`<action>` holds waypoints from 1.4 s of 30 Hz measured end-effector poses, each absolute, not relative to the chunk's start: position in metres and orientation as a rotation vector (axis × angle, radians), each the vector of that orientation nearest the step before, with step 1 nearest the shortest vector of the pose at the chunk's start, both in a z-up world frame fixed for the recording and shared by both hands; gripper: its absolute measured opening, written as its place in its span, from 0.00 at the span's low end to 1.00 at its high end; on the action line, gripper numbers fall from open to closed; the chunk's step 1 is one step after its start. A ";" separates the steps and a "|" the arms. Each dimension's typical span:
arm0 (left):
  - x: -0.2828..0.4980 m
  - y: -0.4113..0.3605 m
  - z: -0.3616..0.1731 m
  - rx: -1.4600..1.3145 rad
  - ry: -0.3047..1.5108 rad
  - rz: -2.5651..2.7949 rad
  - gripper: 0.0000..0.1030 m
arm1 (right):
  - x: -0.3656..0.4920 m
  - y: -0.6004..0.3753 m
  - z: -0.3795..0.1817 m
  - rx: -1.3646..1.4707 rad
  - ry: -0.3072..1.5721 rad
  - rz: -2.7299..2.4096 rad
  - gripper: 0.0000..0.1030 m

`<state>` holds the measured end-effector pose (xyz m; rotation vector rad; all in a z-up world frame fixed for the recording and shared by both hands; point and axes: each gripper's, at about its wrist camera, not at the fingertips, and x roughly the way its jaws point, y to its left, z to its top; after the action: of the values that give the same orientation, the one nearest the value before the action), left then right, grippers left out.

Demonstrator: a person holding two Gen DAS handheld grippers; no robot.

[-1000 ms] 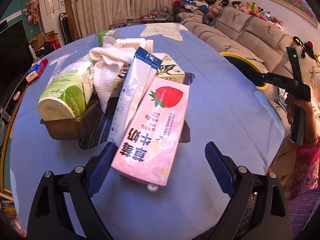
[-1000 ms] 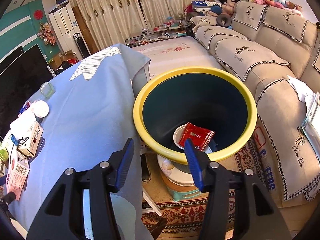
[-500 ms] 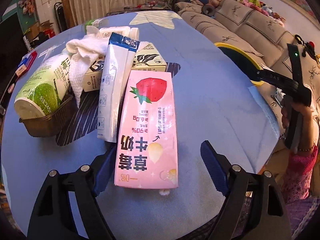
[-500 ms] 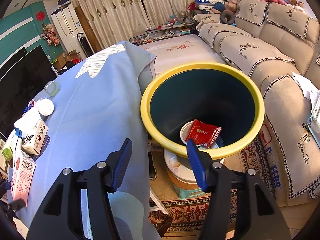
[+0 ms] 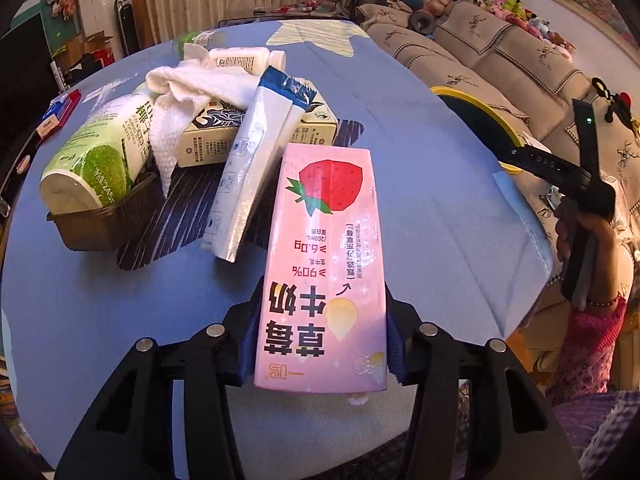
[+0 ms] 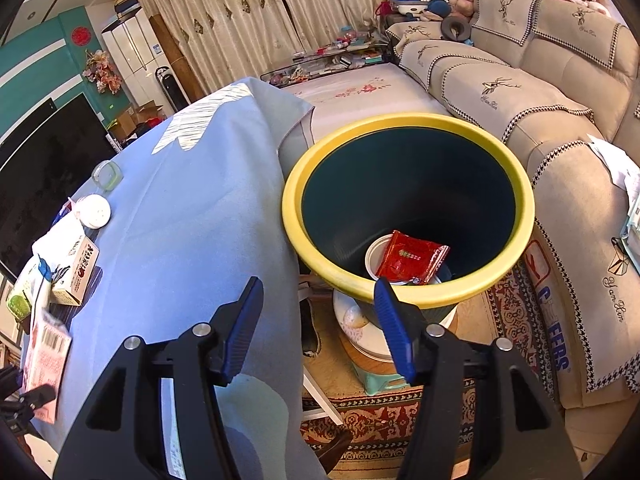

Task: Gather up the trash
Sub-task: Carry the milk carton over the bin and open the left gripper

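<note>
— Since a second ago the left tool (image 5: 320,344) has gone from wide apart to hugging the pink strawberry milk carton (image 5: 326,264); its jaws are closing, blue pads flat against both long sides of the carton's near end.

— Where does the carton lie?

— Flat on the blue-clothed counter (image 5: 432,208), its far end beside a white and blue pouch (image 5: 256,168) that leans on a cream carton (image 5: 312,132). Further left a green cup (image 5: 96,160) rests in a brown tray (image 5: 104,224), with a white paper towel (image 5: 192,92) draped over the pile.

— And the other one?

— Right tool (image 6: 316,328) stands apart with nothing between its fingers, held over the counter's edge, pointing toward the yellow-rimmed bin (image 6: 408,284). Inside the bin a red wrapper (image 6: 408,258) lies on a white cup
</note>
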<state>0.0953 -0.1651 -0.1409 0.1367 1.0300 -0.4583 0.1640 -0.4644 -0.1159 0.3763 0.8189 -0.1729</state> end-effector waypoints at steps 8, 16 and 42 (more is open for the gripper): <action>0.069 -0.173 -0.108 0.201 0.898 -0.513 0.48 | 0.157 -0.462 -0.110 0.371 0.797 -0.179 0.53; 0.098 -0.221 -0.085 0.220 0.810 -0.586 0.48 | 0.140 -0.467 -0.101 0.342 0.782 -0.250 0.53; 0.239 -0.523 -0.119 0.416 0.935 -0.796 0.48 | 0.097 -0.550 -0.121 0.417 0.789 -0.447 0.53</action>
<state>0.2389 -0.5226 -0.1190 0.4159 0.9348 -0.7955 0.0972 -0.5504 -0.1213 0.4167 0.7895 -0.4472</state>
